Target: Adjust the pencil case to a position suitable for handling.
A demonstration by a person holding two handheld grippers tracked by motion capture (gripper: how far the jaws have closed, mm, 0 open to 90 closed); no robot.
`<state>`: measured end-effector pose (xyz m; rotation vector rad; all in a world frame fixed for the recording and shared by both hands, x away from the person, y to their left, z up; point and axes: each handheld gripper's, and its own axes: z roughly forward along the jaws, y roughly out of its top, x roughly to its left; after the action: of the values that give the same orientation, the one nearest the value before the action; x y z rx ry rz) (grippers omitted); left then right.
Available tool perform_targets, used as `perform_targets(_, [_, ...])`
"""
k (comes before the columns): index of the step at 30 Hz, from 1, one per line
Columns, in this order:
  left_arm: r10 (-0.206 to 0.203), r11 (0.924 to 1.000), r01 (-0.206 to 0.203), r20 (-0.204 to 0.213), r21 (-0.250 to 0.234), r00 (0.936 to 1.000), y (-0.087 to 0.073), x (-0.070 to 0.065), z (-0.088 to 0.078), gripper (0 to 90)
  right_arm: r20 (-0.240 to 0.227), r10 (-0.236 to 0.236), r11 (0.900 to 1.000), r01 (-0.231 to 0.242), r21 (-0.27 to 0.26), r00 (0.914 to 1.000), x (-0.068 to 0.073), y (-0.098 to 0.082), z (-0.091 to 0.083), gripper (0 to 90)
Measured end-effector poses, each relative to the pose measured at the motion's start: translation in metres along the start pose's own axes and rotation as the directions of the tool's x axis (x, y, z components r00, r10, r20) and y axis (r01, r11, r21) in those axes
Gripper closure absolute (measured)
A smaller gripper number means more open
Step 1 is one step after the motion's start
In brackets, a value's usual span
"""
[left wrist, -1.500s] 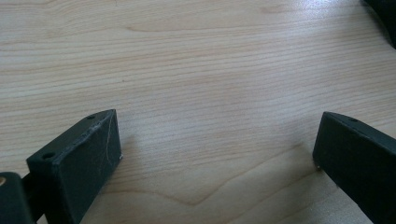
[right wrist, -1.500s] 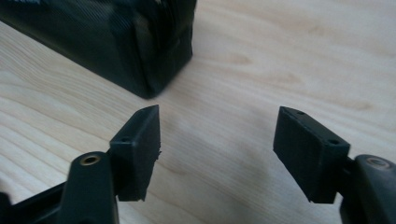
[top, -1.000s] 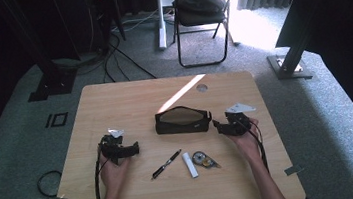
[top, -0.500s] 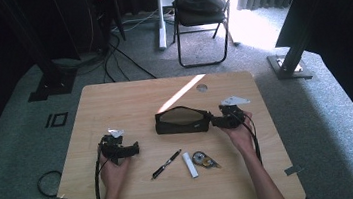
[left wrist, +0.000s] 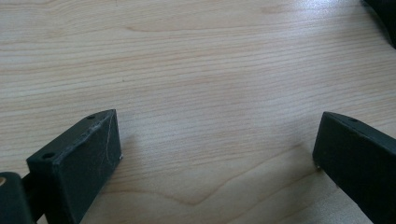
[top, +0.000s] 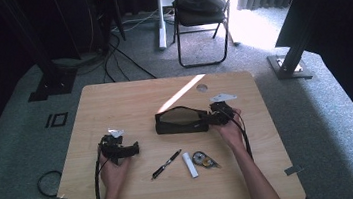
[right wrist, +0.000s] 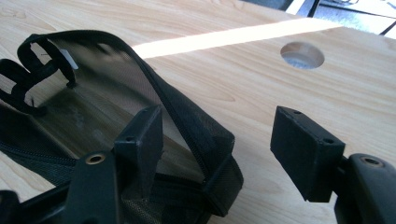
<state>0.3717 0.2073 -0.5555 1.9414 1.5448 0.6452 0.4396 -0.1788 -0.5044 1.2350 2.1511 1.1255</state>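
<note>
The right gripper [right wrist: 217, 154], jaws apart, has moved in from the right over the last second and now straddles the near-right rim of the open black mesh pouch [top: 181, 121] at the table's middle. That looks like lining up a grip on the pouch's edge. The left gripper [top: 129, 148], also spread and holding nothing, has stayed over bare wood to the left.

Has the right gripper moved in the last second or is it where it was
Yes. In the high view the right gripper has moved left, from apart from the black pouch to its right end. Its jaws are open, one inside the pouch's mouth.
</note>
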Motion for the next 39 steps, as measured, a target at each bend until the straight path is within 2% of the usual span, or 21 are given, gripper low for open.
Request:
perform_targets(8, [0.000, 1.0000, 0.000, 0.000, 0.000, 1.0000, 0.000, 0.000, 0.000, 1.3, -0.010, -0.017, 0.999, 0.018, 0.029, 0.9998, 0.004, -0.007, 0.000, 36.1])
perform_targets(10, [0.000, 1.0000, 0.000, 0.000, 0.000, 1.0000, 0.000, 0.000, 0.000, 1.3, 0.001, -0.033, 0.998, 0.033, 0.045, 0.9995, 0.005, -0.009, -0.001, 40.0])
perform_targets(11, [0.000, 1.0000, 0.000, 0.000, 0.000, 1.0000, 0.000, 0.000, 0.000, 1.3, 0.000, -0.034, 0.998, 0.034, 0.056, 0.9994, 0.006, -0.011, -0.003, 46.8])
perform_targets(12, [0.000, 1.0000, 0.000, 0.000, 0.000, 1.0000, 0.000, 0.000, 0.000, 1.3, 0.000, -0.034, 0.998, 0.034, 0.056, 0.9994, 0.006, -0.011, -0.003, 46.8])
perform_targets(14, [-0.001, 1.0000, 0.001, 0.000, 0.000, 1.0000, 0.000, 0.000, 0.000, 1.3, -0.007, -0.046, 0.998, 0.046, 0.053, 0.9989, 0.009, -0.015, -0.010, 54.4])
perform_targets(17, [-0.001, 1.0000, 0.001, 0.000, 0.000, 1.0000, 0.000, 0.000, 0.000, 1.3, -0.010, -0.064, 0.997, 0.064, 0.051, 0.9979, 0.012, -0.018, -0.014, 58.3])
perform_targets(19, [-0.001, 1.0000, 0.001, 0.000, 0.001, 1.0000, 0.000, 0.000, 0.000, 1.3, -0.021, -0.097, 0.994, 0.098, 0.055, 0.9951, 0.014, -0.023, -0.021, 61.5])
perform_targets(28, [0.000, 1.0000, 0.000, 0.000, 0.000, 1.0000, 0.000, 0.000, 0.000, 1.3, -0.050, -0.168, 0.984, 0.171, 0.053, 0.9845, 0.014, -0.034, -0.036, 64.9])
perform_targets(30, [-0.001, 1.0000, 0.001, 0.000, 0.000, 1.0000, 0.000, 0.000, 0.000, 1.3, -0.063, -0.195, 0.979, 0.199, 0.052, 0.9788, 0.013, -0.038, -0.041, 65.4])
perform_targets(33, [-0.001, 1.0000, 0.001, 0.000, 0.000, 1.0000, 0.000, 0.000, 0.000, 1.3, -0.068, -0.212, 0.975, 0.215, 0.053, 0.9750, 0.012, -0.041, -0.046, 65.7])
perform_targets(37, [-0.002, 1.0000, 0.002, -0.002, -0.001, 1.0000, 0.000, 0.000, 0.000, 1.3, -0.074, -0.218, 0.974, 0.222, 0.050, 0.9732, 0.008, -0.044, -0.050, 65.0])
perform_targets(39, [-0.002, 1.0000, 0.002, -0.002, -0.001, 1.0000, 0.000, 0.000, 0.000, 1.3, -0.076, -0.201, 0.978, 0.205, 0.045, 0.9766, 0.005, -0.045, -0.051, 60.6])
